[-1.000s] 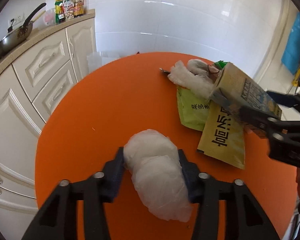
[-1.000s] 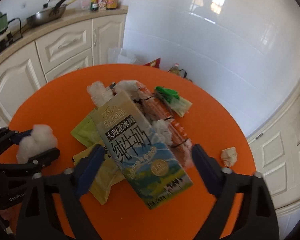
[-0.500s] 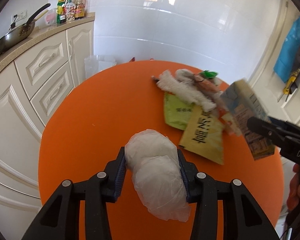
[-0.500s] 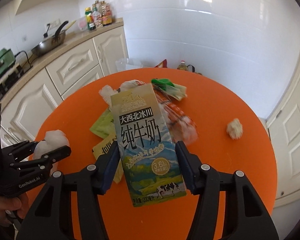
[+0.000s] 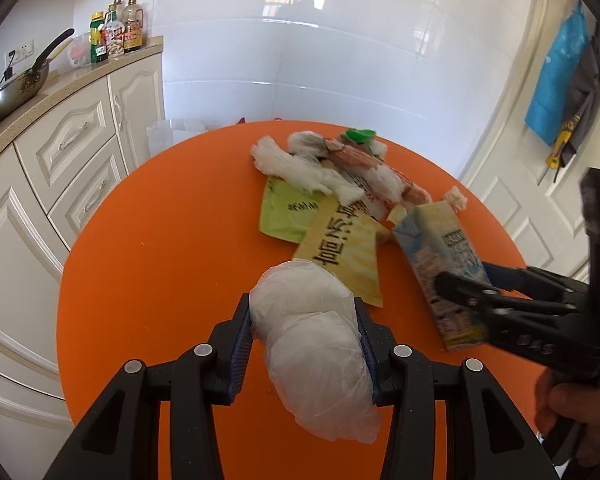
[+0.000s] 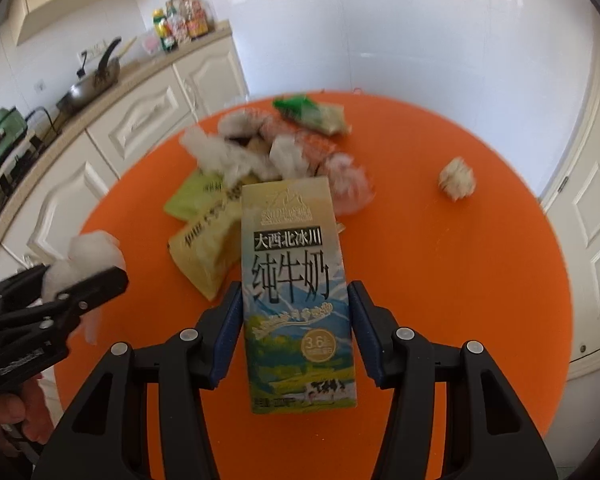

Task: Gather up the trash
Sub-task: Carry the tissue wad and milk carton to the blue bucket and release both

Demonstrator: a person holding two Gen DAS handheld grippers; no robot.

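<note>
milk carton (image 6: 296, 292) clamped in right tongs (image 6: 295, 320); left tongs (image 5: 304, 336) clamp plastic wad (image 5: 312, 344)

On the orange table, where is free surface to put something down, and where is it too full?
Bare orange table lies on the side toward the white cabinets, and again between the trash pile and the lone crumpled paper ball, plus the edge behind that ball. The table's middle is crowded with wrappers and tissues.
</note>
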